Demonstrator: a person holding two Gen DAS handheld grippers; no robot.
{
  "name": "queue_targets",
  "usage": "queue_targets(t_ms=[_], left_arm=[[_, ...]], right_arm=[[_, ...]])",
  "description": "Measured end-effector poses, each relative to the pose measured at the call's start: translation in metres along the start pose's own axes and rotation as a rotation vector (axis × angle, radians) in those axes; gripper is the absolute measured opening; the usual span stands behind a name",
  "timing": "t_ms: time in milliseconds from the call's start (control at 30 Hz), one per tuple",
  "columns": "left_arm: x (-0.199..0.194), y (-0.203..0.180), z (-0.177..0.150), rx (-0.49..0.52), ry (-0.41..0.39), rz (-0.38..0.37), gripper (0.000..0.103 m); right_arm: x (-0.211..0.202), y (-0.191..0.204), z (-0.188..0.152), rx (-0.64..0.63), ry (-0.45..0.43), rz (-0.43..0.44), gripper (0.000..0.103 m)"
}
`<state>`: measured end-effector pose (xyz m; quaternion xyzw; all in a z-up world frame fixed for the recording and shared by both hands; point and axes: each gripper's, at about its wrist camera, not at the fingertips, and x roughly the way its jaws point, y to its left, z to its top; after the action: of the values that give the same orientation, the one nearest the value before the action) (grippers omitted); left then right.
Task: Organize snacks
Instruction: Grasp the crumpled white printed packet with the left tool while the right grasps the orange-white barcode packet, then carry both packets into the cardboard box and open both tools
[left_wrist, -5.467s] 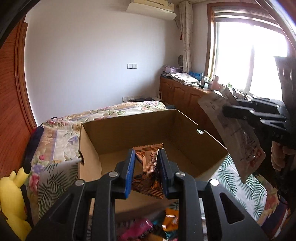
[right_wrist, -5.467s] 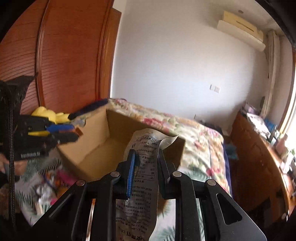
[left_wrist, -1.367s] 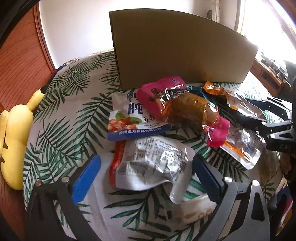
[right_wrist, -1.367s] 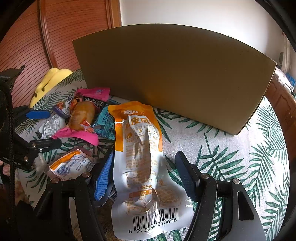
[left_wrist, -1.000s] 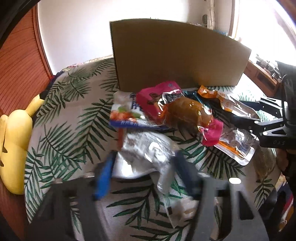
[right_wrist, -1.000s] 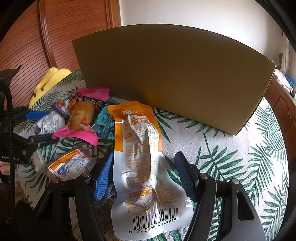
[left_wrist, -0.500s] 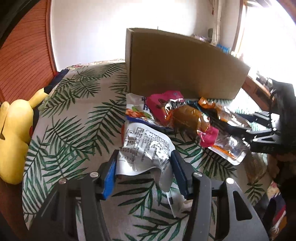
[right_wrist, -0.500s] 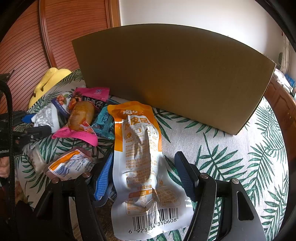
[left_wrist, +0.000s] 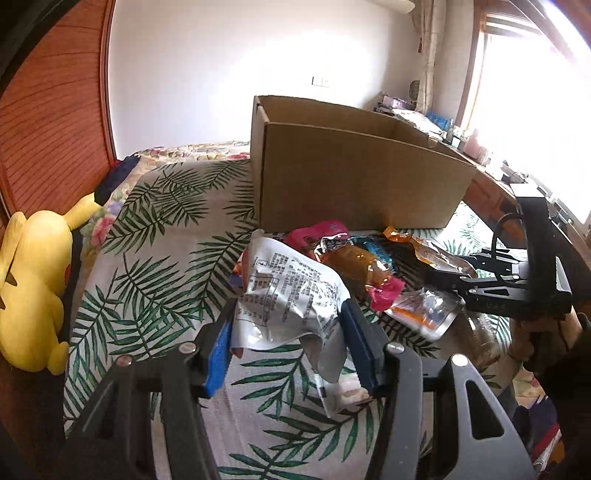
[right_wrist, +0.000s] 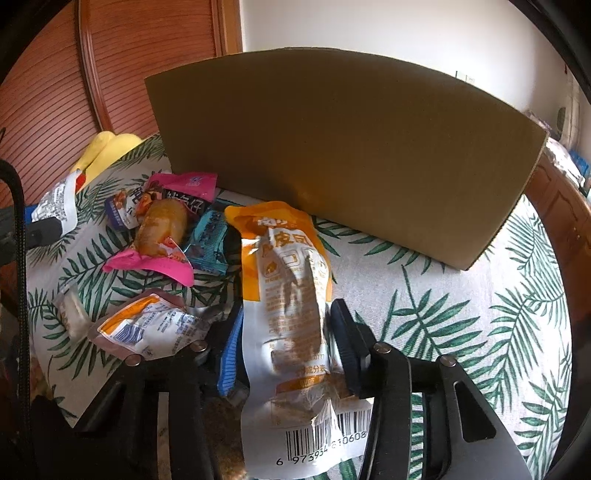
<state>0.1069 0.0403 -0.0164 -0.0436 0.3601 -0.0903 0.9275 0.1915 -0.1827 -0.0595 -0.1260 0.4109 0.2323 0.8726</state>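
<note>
My left gripper (left_wrist: 291, 347) is shut on a silver snack packet (left_wrist: 288, 295) with black print and holds it lifted above the leaf-print cloth; it also shows in the right wrist view (right_wrist: 59, 203). My right gripper (right_wrist: 288, 350) has closed on an orange-and-silver snack packet (right_wrist: 291, 291) that lies on the cloth. An open cardboard box (left_wrist: 354, 181) stands behind the snack pile; it also shows in the right wrist view (right_wrist: 343, 155). A pink packet (right_wrist: 162, 229) and a teal packet (right_wrist: 210, 240) lie between the grippers.
A small orange-and-silver packet (right_wrist: 147, 328) lies left of my right gripper. A yellow plush toy (left_wrist: 29, 288) sits at the left edge of the bed. A wooden wardrobe (left_wrist: 48, 122) stands on the left. A wooden cabinet (left_wrist: 487, 192) runs under the window.
My left gripper closed on the silver packet and lifted it up and back. My right gripper's jaws narrowed from wide open onto the orange packet.
</note>
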Motion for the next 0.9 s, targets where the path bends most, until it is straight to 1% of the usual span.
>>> queue_targets(t_ms=[167, 500, 900], left_arm=[[-0.004, -0.010, 0.002, 0.007, -0.010, -0.020, 0.054], [-0.007, -0.029, 0.013, 0.041, -0.026, -0.047, 0.054], [-0.020, -0.043, 0.040, 0.067, -0.078, -0.059, 0.054]], right_arm=[[-0.012, -0.007, 0.000, 0.022, -0.014, 0.004, 0.039], [-0.035, -0.004, 0.006, -0.002, -0.057, -0.015, 0.039], [-0.075, 0.003, 0.013, -0.037, -0.113, -0.018, 0.039]])
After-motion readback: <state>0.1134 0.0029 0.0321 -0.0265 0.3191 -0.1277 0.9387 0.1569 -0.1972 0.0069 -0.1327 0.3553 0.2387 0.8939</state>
